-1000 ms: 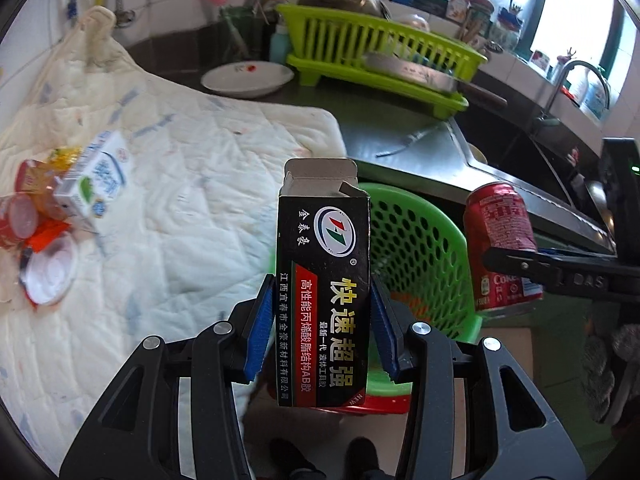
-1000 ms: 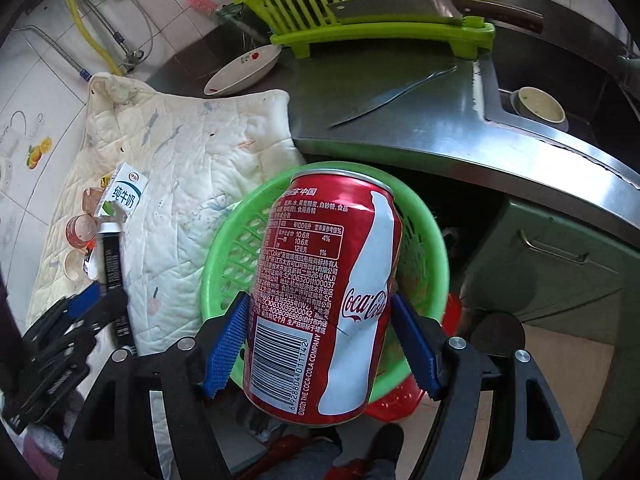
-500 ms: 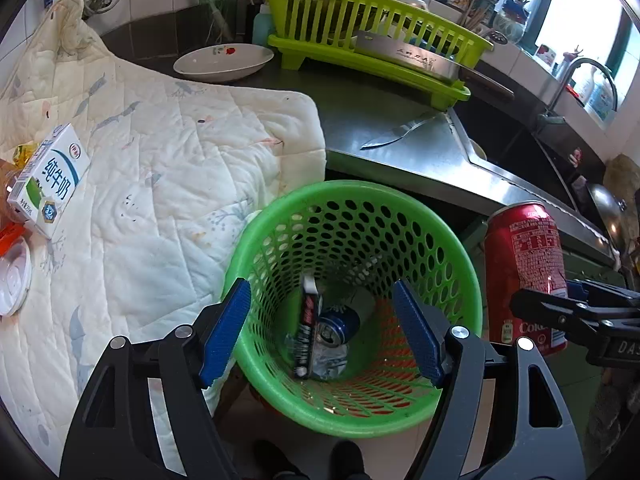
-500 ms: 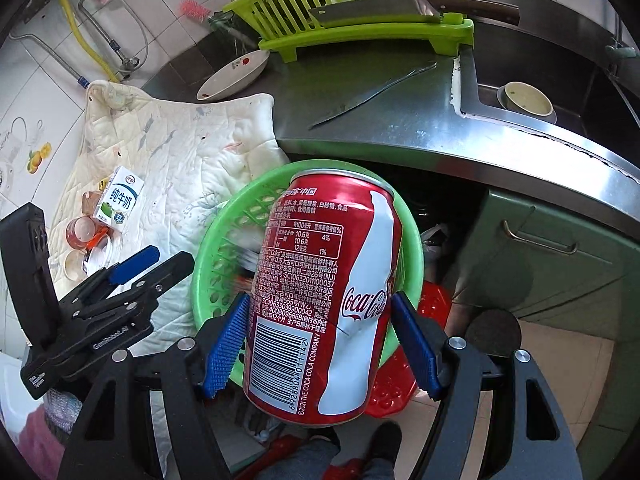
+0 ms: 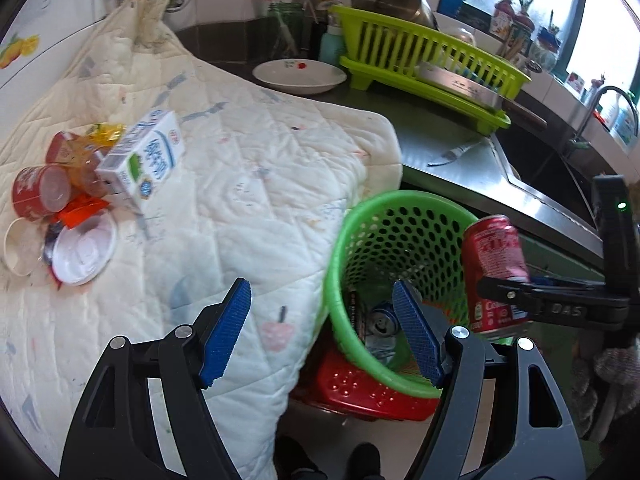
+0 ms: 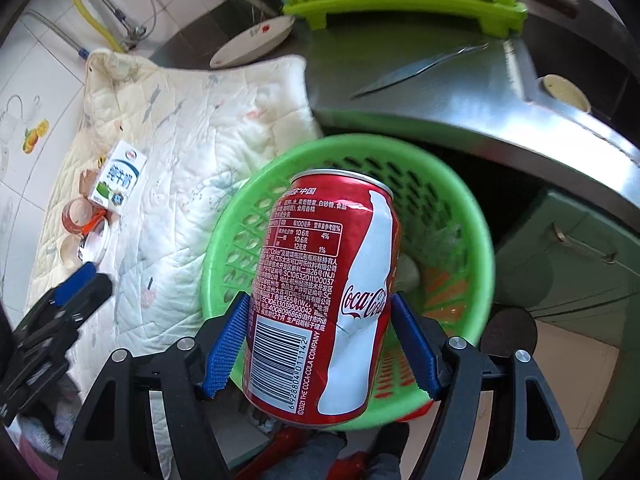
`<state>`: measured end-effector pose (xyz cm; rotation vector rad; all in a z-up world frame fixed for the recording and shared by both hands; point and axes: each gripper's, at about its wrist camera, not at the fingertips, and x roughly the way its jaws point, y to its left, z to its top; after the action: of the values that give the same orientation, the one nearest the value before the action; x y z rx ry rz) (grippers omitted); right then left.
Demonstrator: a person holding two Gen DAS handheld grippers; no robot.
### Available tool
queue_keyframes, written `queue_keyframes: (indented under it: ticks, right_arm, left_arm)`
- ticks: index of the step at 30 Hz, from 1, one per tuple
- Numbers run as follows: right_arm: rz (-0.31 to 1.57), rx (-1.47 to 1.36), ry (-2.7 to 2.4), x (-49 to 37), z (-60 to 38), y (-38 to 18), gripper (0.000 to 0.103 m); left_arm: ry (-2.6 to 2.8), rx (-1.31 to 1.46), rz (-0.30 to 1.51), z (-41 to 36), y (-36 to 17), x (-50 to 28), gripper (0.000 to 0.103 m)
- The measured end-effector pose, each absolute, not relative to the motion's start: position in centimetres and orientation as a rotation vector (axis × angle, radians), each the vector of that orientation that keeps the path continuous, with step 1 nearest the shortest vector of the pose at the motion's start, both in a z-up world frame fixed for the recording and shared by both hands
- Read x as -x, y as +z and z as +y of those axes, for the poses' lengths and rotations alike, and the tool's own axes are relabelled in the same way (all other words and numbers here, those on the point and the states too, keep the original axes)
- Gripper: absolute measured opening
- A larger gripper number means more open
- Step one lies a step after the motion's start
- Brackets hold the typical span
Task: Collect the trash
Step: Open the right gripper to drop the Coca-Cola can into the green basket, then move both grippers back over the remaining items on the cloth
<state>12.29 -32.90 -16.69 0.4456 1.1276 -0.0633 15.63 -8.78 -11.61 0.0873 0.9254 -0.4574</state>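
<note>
Over the green basket (image 6: 476,248), the right gripper (image 6: 320,344) pinches a red cola can (image 6: 324,300) upright between its blue pads, just as it did a second ago; the can now hangs above the basket's open mouth, with the rim showing on both sides of it. In the left wrist view the same can (image 5: 494,264) sits at the basket's right edge, clamped by the dark fingers of that gripper.

The left gripper (image 5: 324,336) is spread wide with nothing between its pads. A second ago it held a tall black carton upright; that carton (image 5: 356,312) now lies inside the green basket (image 5: 348,240), standing against the wall next to a small can end (image 5: 384,320). Compared with half a second ago, the left gripper has swung off the basket toward the quilted cloth (image 5: 240,184): its left pad is over the cloth and its right pad over the basket's near rim.

On the cloth, well apart from the basket, the remaining trash is bunched together: a white milk carton (image 5: 148,160), red-rimmed plastic cups (image 5: 40,192), an orange wrapper and a white lid (image 5: 84,252). Under the basket a red plastic piece (image 5: 360,392) shows
</note>
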Motion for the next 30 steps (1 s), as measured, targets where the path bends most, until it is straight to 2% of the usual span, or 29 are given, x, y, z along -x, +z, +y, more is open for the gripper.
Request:
queue_keyframes:
  ticks: [13,30]
  right_arm:
    - [1.215,-0.367,-0.038,-15.6,-28.2,-20.7,0.071]
    - [1.052,-0.272,0.119,-17.2,-22.9,-11.4,0.079]
  left_arm:
    - [-0.313,-0.016,0.895,-0.5,-10.4,-14.8,0.073]
    - [-0.090,0.129,0.872,9.8,-9.7,-15.3,0.073]
